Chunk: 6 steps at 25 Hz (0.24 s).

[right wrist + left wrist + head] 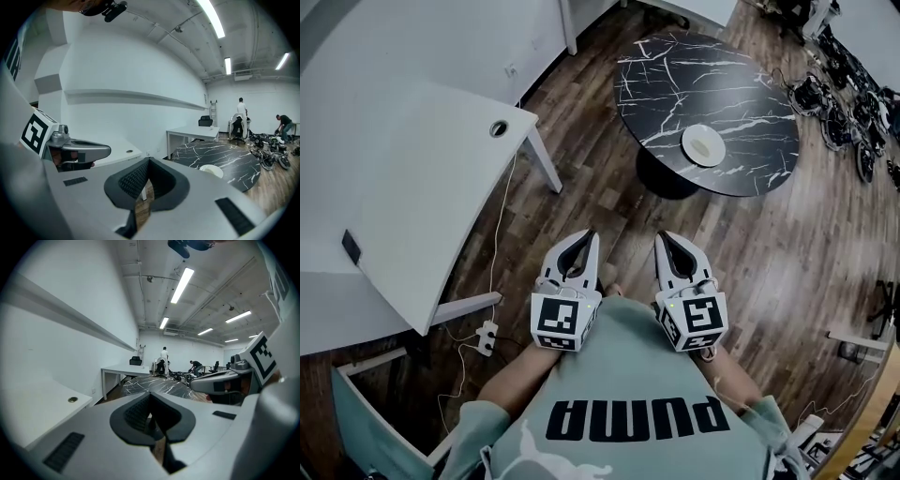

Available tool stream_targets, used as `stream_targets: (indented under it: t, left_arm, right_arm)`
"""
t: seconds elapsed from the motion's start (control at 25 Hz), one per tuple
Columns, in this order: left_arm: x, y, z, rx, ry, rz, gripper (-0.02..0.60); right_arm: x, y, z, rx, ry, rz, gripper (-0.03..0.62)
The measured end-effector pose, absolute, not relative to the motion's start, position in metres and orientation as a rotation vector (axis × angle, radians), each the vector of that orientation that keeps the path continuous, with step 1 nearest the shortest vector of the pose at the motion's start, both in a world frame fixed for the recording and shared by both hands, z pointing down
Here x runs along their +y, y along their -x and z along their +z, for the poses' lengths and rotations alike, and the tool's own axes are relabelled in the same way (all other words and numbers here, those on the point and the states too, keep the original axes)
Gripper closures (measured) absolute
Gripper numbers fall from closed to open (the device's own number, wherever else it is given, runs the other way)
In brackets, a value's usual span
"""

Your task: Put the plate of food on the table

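**Both grippers shut and empty, plate on the black worktop**

A person in a green shirt (628, 375) stands on a dark wood floor (581, 178). The person holds one gripper in each hand, close to the body. The two grippers sit side by side, a little apart, and both point ahead and a bit down.

The left gripper (588, 237) is closed. In the left gripper view its two jaws meet at the tip, and nothing is between them.

The right gripper (665, 237) is closed too. In the right gripper view its jaws touch at the tip, and nothing is held there.

In front of the person is a round black worktop (694, 84) with white lines on it, like stone. It is well apart from both grippers. The plate (704, 144) lies on this worktop, near the edge that is closer to the person. The plate is white and round. It is too small to tell if there is food on it. Nothing touches the plate.

On the person's left is a big white desk (403, 178) with a small round hole (498, 128) near its corner. A white power strip (487, 337) lies on the floor by the desk leg, with a thin wire going up from it.

Far off at the back of the room, the right gripper view shows two people (240, 110) by another white desk.
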<state>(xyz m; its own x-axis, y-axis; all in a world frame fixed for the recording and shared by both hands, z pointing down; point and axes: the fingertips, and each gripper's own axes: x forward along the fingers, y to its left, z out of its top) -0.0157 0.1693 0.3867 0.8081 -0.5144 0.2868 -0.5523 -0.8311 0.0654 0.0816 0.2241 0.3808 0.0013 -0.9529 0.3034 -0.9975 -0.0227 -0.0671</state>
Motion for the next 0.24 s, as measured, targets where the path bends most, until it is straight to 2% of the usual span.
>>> stream_targets:
  t: [0.24]
  left_arm:
    - [0.1702,0.0107,0.3877,-0.874,-2.840,0.381,0.575]
  right_arm:
    - [0.2280,-0.0900,0.3828,-2.072,-2.096,0.405,0.588]
